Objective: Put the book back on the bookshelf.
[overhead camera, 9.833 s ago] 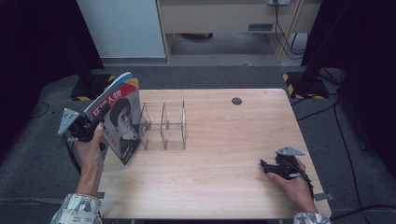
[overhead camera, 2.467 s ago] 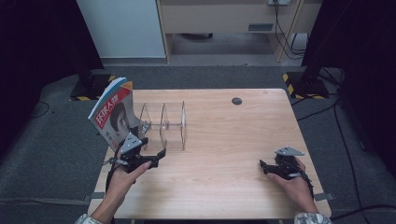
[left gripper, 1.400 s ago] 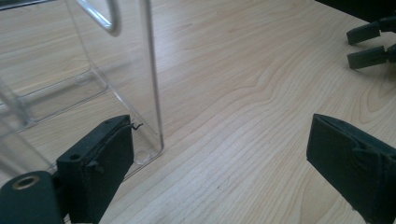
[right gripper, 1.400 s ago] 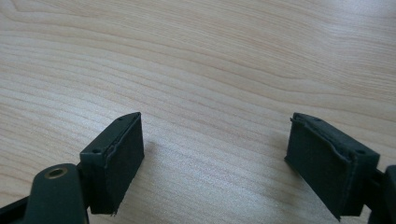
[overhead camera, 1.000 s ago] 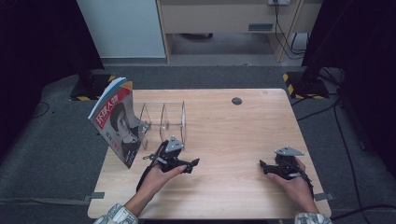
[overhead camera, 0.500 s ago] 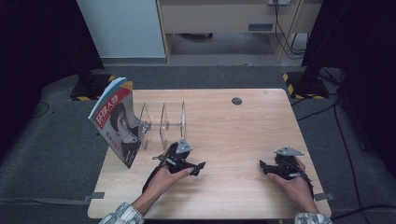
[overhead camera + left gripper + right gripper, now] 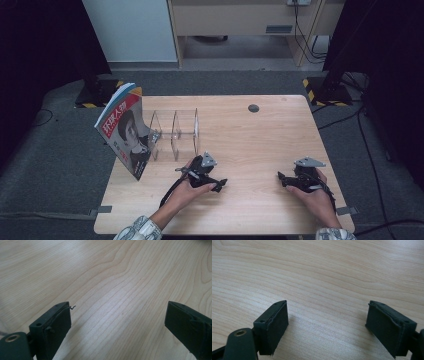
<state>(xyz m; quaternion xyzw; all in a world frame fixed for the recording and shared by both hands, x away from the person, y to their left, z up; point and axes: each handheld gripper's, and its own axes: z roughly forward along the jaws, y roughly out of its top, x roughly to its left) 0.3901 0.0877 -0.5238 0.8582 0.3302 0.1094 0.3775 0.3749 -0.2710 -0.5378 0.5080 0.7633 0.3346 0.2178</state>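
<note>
One magazine (image 7: pixel 125 130) stands tilted at the table's (image 7: pixel 260 135) left edge, leaning against the left end of a clear divider rack (image 7: pixel 175 134). Just in front of the rack's right end my left gripper (image 7: pixel 218 184) rests low on the wood near the middle of the table, jaws wide apart and empty; in the left gripper view bare grain lies between them (image 7: pixel 117 322). My right gripper (image 7: pixel 283 179) sits near the front right corner, jaws likewise spread with nothing between them (image 7: pixel 327 322). A small dark disc (image 7: pixel 253 108) lies near the far edge.
</note>
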